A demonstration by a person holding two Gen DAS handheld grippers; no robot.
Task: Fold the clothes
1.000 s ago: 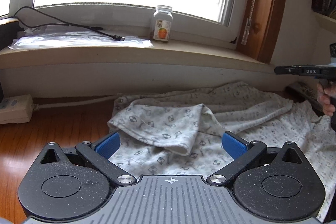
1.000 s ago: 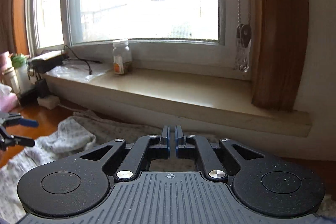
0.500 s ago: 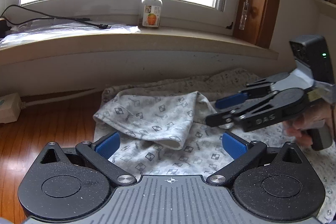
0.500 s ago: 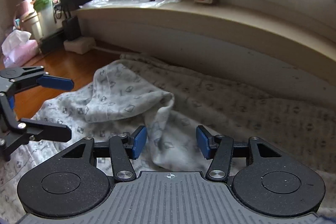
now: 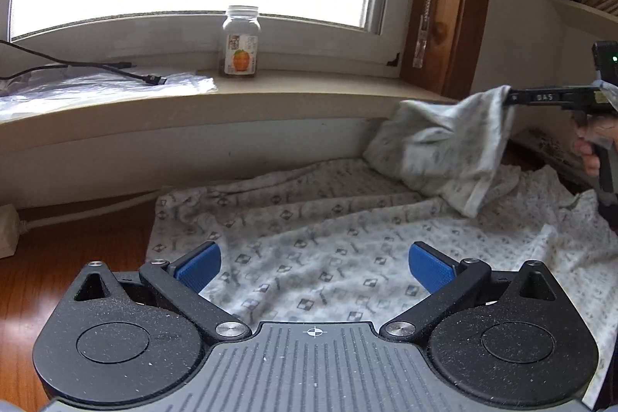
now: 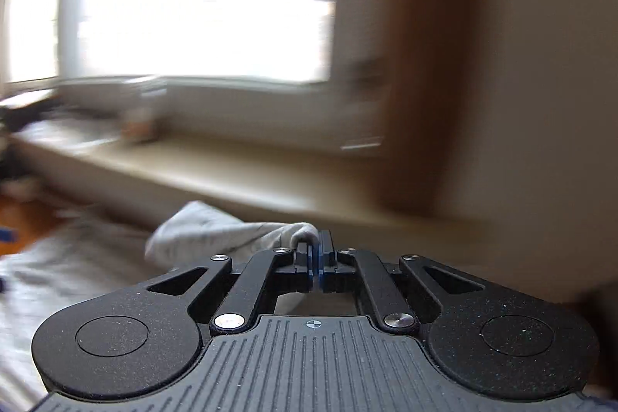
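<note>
Fabric's up: your right gripper (image 6: 317, 259) is clamped tight on a fold of the patterned garment (image 5: 332, 250), lifting it clear below the windowsill (image 5: 270, 91). Your left gripper (image 5: 314, 267) hangs wide apart over the cloth spread beneath that sill, holding nothing.

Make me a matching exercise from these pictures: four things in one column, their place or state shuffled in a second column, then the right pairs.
Things:
1. left gripper
2. right gripper
3. jar
4. black cable

States:
A. standing on the windowsill
B. open above the patterned garment
C. lying across clear plastic
D. shut on a lifted fold of cloth

Pairs: 1-B, 2-D, 3-A, 4-C
</note>
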